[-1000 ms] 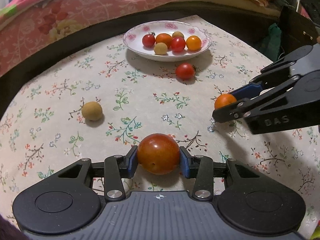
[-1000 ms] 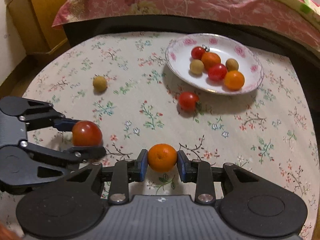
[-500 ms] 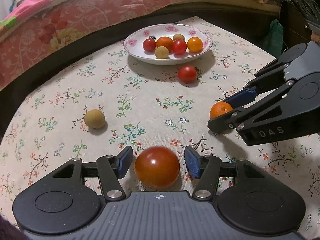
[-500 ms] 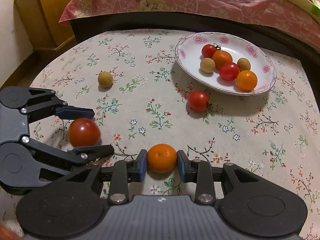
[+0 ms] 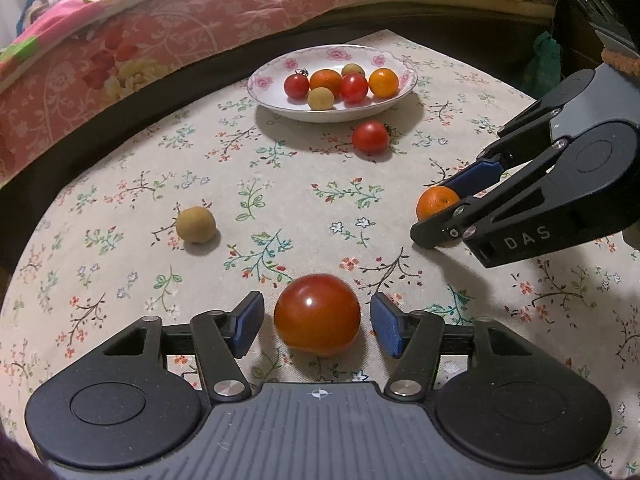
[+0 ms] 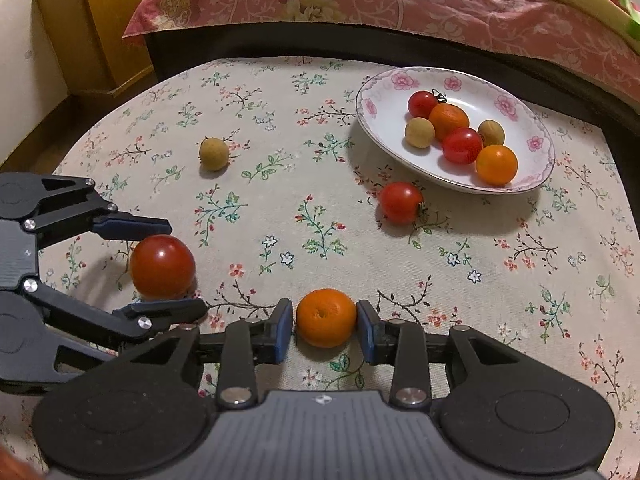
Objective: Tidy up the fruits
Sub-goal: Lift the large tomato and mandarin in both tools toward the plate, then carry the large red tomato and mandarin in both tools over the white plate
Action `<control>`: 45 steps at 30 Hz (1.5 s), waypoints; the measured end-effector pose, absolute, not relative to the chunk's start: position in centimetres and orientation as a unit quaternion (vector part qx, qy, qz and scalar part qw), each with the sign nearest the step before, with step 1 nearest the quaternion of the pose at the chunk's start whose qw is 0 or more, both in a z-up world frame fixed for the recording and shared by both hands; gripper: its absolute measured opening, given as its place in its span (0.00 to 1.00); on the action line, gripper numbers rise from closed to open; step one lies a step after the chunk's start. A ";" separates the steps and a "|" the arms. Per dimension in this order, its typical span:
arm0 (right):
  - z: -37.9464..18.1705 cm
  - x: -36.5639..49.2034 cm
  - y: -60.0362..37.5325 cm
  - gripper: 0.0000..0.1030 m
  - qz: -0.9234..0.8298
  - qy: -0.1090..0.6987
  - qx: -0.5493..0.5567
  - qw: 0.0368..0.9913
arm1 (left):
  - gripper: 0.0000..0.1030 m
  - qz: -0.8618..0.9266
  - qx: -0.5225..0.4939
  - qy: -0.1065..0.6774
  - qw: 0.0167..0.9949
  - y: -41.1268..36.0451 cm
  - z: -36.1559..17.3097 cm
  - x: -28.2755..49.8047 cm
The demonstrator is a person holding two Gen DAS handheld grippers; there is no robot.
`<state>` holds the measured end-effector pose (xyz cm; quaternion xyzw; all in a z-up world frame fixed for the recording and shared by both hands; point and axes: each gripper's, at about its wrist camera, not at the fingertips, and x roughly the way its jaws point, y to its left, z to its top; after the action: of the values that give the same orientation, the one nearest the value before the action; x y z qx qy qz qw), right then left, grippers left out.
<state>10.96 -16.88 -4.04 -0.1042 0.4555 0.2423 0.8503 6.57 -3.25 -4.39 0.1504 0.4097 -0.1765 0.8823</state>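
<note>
Near the front edge of the floral tablecloth (image 5: 280, 184), the left gripper (image 5: 317, 322) is sitting with its blue pads (image 5: 249, 322) spread apart. A large red tomato (image 5: 317, 314) is resting on the cloth between them, with a clear gap on each side; neither pad is touching it. The tomato is round, showing no long axis, and a highlight is shining on its top.

To the right, the right gripper (image 6: 326, 330) is pressing its blue pads (image 6: 283, 330) against both sides of a small orange (image 6: 326, 317). The orange is round too, its dimpled end facing up and towards the wrist camera. Whether it is lifted off the cloth is unclear.

Farther back, a lone red cherry tomato (image 6: 401, 203) is lying just beside the near rim of the flowered plate (image 6: 516, 104), its stem end pointing right in the right wrist view. A tan longan (image 6: 214, 154) is lying well apart on the left. The plate is holding two red tomatoes, two oranges and two tan longans clustered together.
</note>
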 end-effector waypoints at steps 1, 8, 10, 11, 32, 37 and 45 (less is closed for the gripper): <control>-4.0 10.9 -16.9 0.33 0.242 0.456 -0.104 0.850 | 0.63 -0.178 0.149 0.411 0.882 -3.3 -4.4 6.6; -4.0 10.9 -17.1 0.33 0.241 0.460 -0.104 0.848 | 0.57 -0.177 0.143 0.418 0.879 -3.2 -4.3 6.5; -3.9 10.8 -17.1 0.33 0.241 0.461 -0.108 0.847 | 0.52 -0.174 0.143 0.419 0.880 -3.2 -4.3 6.6; -3.9 10.7 -17.0 0.32 0.240 0.460 -0.113 0.847 | 0.51 -0.172 0.142 0.419 0.880 -3.1 -4.3 6.6; -3.2 10.9 -16.8 0.31 0.243 0.451 -0.107 0.852 | 0.49 -0.173 0.122 0.414 0.885 -3.4 -3.3 8.1; -2.9 10.9 -16.8 0.31 0.246 0.450 -0.100 0.853 | 0.49 -0.173 0.121 0.413 0.886 -3.6 -3.2 8.3; -2.6 10.9 -16.8 0.31 0.246 0.447 -0.095 0.855 | 0.49 -0.175 0.119 0.408 0.888 -3.7 -2.9 8.5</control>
<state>10.88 -16.75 -2.58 -0.0946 0.4473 0.2461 0.8547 8.52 -3.73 -2.86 0.1190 0.4081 -0.1745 0.8882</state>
